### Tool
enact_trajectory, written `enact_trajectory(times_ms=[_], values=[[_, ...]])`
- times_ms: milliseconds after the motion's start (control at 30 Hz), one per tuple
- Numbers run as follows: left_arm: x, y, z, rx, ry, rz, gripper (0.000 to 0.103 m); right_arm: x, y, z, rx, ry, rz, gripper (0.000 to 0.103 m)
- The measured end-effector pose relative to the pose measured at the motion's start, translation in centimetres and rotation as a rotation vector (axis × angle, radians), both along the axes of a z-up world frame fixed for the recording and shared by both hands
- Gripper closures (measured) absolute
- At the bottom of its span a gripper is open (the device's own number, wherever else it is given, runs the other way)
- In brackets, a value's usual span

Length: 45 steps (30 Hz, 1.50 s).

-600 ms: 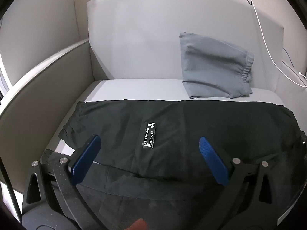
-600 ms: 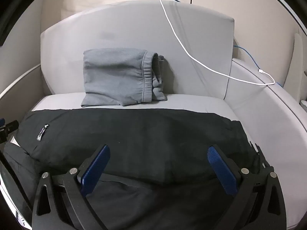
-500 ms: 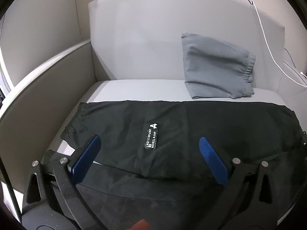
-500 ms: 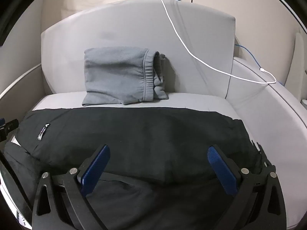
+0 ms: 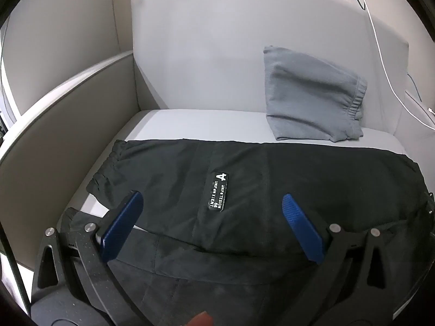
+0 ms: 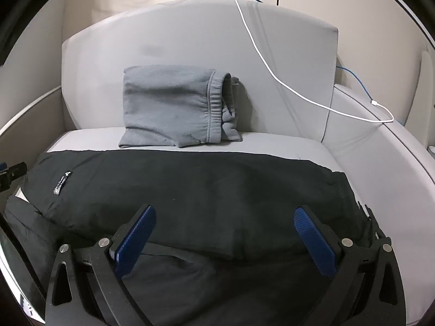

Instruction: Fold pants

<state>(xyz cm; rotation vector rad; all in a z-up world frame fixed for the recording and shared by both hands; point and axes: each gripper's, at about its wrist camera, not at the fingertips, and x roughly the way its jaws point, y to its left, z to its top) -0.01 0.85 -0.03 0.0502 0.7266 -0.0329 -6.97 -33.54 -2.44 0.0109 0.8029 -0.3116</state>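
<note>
Nearest the left wrist camera, the left gripper [image 5: 209,212] has its blue-padded fingers [image 5: 121,228] spread wide, gripping nothing, and they hang over the near part of the black pants [image 5: 272,179]. In the right wrist view the right gripper [image 6: 224,232] is the same: its fingers [image 6: 312,241] stand far apart and released, above the near fold of the same garment, with no cloth between the pads.

The pants lie across the seat of a grey sofa [image 6: 285,144], stretched side to side and folded lengthwise, so that an upper layer lies over a lower one whose edge shows closest to the cameras. On the left side the gathered end is bunched and wrinkled, close to the sofa's left arm [image 5: 68,125]. A small black label with white lettering [image 5: 218,191] sits on the upper layer, between the left gripper's fingers as that camera sees it; from the right wrist view the same label appears far to the left. The right end of the pants reaches close to the seat's right edge.

Beyond the pants runs a bare strip of seat cushion. Behind it, a folded grey sweat garment [image 6: 174,108] with a ribbed elastic band leans against the backrest [image 5: 217,40], its lower edge on the seat, apart from the black pants.

Farthest back, a white cable [image 6: 272,65] drapes down over the backrest onto the right arm of the sofa, and a blue cable [image 6: 356,77] runs behind it along the wall
</note>
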Motion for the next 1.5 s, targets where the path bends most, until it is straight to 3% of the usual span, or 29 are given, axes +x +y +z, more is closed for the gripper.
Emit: enact_trajectory(times_ms=[1500], values=[[0.26,0.18,-0.23,0.022,0.008,0.006,0.001,-0.13,-0.18,-0.66,-0.001,0.01,0.003,0.0]])
